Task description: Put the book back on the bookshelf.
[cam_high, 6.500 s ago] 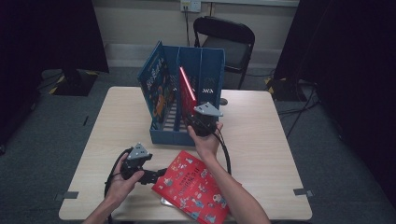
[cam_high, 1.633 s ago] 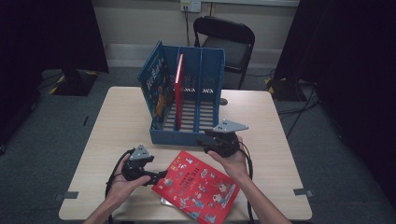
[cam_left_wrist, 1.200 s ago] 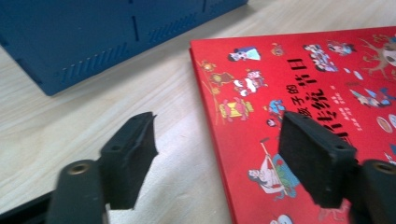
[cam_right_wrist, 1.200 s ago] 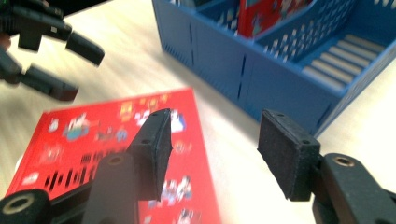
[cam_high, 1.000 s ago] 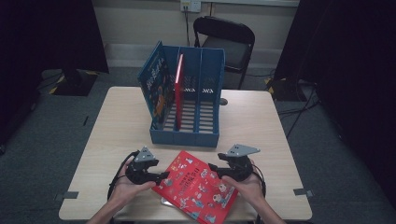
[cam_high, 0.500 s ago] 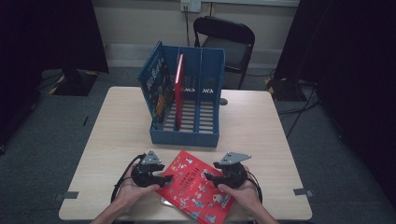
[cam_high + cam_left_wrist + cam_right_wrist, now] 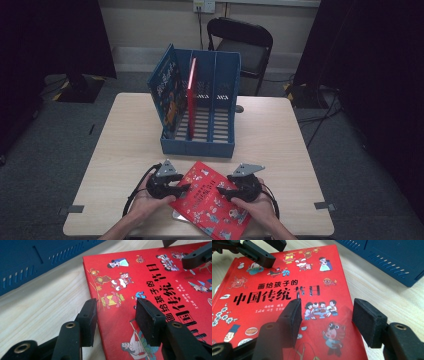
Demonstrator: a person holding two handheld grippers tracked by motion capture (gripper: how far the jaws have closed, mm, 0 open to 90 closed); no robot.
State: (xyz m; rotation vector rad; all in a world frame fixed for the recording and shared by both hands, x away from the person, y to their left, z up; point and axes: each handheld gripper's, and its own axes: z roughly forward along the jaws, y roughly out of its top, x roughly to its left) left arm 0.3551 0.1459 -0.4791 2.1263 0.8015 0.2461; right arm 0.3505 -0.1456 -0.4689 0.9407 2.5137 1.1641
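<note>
A red picture book (image 7: pixel 210 200) lies flat near the table's front edge. My left gripper (image 7: pixel 182 189) is at its left edge. In the left gripper view the jaws (image 7: pixel 116 312) have just been closing. They straddle the book's (image 7: pixel 150 277) edge, one over the wood and one over the cover, neither pad pressing. My right gripper (image 7: pixel 222 190) is at the right side. Its jaws (image 7: pixel 328 315) stand open, one above the cover (image 7: pixel 274 277) and one past the edge over the table.
A blue file rack (image 7: pixel 200 145) stands at mid-table behind the book. In it a thin red book (image 7: pixel 191 95) stands upright and a blue book (image 7: pixel 167 95) leans at the left. A black chair (image 7: pixel 240 45) stands beyond the table.
My right gripper left the red book in the rack and came down to the flat book's right side. My left gripper shifted onto the left edge and its jaws narrowed.
</note>
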